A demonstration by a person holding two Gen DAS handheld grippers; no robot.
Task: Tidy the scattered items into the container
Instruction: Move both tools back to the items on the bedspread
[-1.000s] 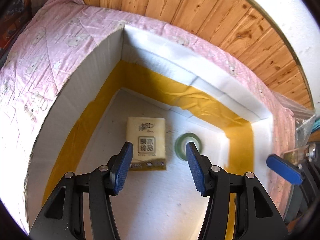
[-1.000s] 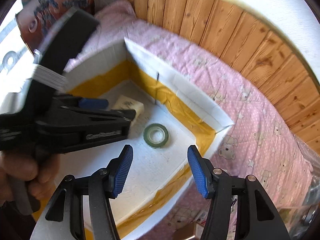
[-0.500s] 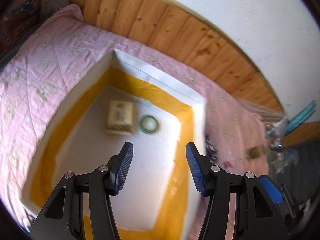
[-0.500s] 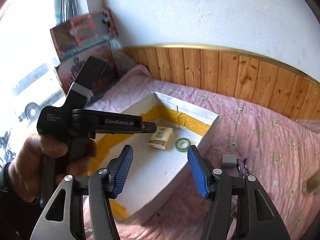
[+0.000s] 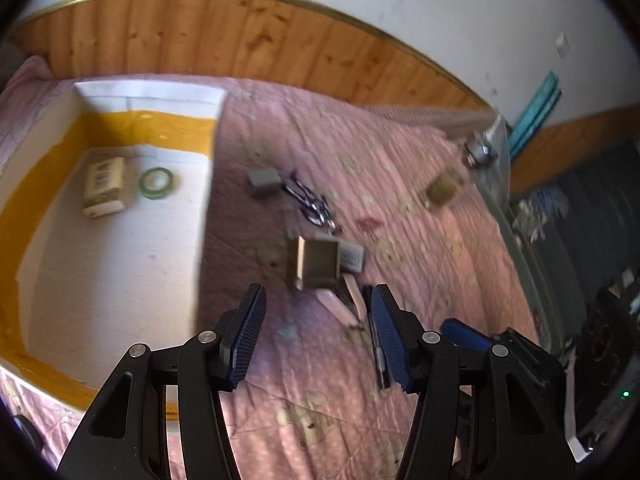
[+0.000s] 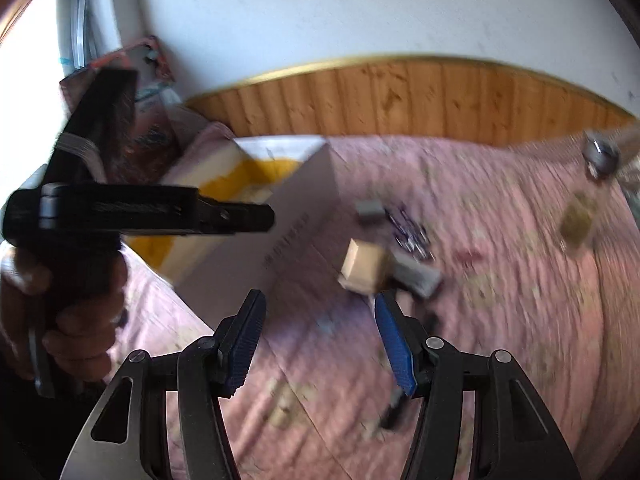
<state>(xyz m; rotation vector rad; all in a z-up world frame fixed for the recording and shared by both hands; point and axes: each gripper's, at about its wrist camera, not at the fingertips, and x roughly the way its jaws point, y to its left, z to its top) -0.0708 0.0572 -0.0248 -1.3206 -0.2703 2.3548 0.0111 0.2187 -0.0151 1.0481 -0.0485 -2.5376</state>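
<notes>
Through the left wrist camera, your left gripper has its blue pads spread wide with nothing between them, poised above the pink quilted bedspread. The white foam box with yellow tape along its inner walls lies to the left and already holds two things: one cream tissue packet and one green tape ring. On the quilt, well apart from the box, you can count about six loose items: one small open tan cardboard box just ahead of the pads, one grey block, one tangle of purple and silver clips, one flat grey packet, pale pink sticks near the pads, and one olive packet far right. Blur hides anything smaller.

Through the right wrist camera, your right gripper is likewise wide open and empty, facing the same tan cardboard box, with the left gripper's black body and your left hand at the left, in front of the foam box.

You appear to be between deposits, choosing the next pick. The nearest candidate is the tan box: lower one gripper, straddle its walls squarely, then close.
</notes>
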